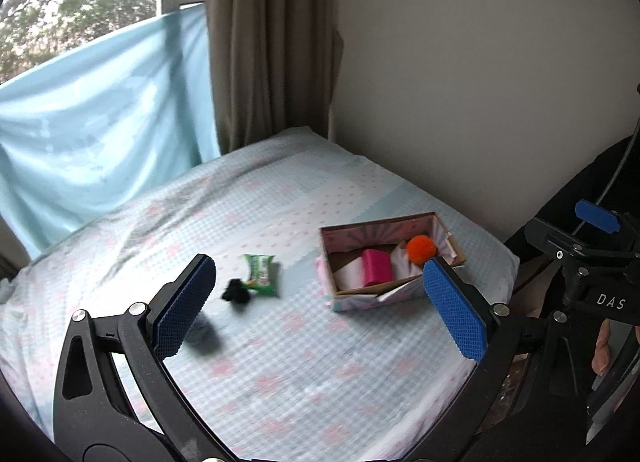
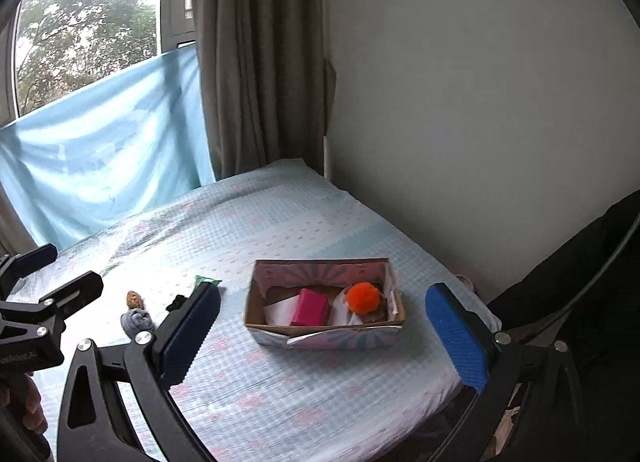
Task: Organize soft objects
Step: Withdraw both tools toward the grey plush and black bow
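Cardboard box [image 2: 326, 308] sits on the bed [image 2: 304, 394], holding an orange pom-pom [image 2: 363, 298], a pink block [image 2: 309, 307] and white cloth [image 2: 280, 312]. At the box's 9 o'clock, loose on the sheet: green packet [image 1: 262, 275] touching a small black piece [image 1: 237, 291], then a grey soft toy [image 2: 136, 320]. Your left gripper [image 1: 320, 310] hangs jaws wide apart, empty. Your right gripper [image 2: 324, 334] likewise spread, nothing between its pads.

green packet [image 2: 207, 280] mostly hidden behind tool finger, black item [image 1: 237, 291] blurred
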The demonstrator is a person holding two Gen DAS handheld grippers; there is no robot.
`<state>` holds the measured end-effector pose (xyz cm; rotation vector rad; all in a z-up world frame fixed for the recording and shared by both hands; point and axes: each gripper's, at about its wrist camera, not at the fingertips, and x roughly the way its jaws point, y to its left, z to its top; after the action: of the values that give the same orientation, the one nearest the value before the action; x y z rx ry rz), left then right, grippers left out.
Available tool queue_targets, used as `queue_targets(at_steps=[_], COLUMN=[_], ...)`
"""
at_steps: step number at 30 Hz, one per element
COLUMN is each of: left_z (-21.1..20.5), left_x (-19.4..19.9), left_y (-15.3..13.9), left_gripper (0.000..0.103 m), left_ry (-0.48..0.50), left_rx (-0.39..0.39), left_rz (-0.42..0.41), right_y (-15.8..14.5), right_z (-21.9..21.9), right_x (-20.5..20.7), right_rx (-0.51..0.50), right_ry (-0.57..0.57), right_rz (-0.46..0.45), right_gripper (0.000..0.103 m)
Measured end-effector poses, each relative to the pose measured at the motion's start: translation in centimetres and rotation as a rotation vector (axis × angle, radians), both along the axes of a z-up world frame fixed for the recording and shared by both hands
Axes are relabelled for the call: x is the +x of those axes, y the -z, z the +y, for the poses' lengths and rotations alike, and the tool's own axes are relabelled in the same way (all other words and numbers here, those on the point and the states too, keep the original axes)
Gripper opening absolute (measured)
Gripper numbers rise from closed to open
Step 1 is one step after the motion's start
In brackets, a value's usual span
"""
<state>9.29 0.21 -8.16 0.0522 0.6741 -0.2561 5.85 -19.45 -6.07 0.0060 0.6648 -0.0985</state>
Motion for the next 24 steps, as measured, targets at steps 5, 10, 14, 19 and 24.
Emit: queue_targets(at_steps=[5, 10, 14, 19, 24], left_z=[4.4, 8.7, 11.5, 15.0, 18.0], left_x=[-1.5, -2.1, -2.0, -0.8, 0.9], left_y=[0.4, 1.6, 2.6, 4.5, 7.7], left_gripper=[0.103, 0.103, 0.103, 0.103, 0.103], left_ry=[-0.037, -0.094, -0.144, -0.200, -0.264], left_rx=[0.005, 0.046, 0.061, 0.054, 0.072], left_rz=[-0.011, -0.024, -0.016, 0.009, 0.039], right_y=[0.3, 1.5, 3.1, 5.2, 8.2], right_z=[3.0, 6.6, 9.6, 13.0, 16.4], right_x=[-1.4, -0.8, 0.4, 2.2, 5.1], right_rx=[0.096, 0.107, 0.105, 0.126, 0.126], right_ry=[-0.020, -0.022, -0.049, -0.128, -0.191], right_rz=[-0.046, -0.021, 0.034, 0.054, 0.063], right_gripper=[0.102, 0.102, 0.102, 0.102, 0.102])
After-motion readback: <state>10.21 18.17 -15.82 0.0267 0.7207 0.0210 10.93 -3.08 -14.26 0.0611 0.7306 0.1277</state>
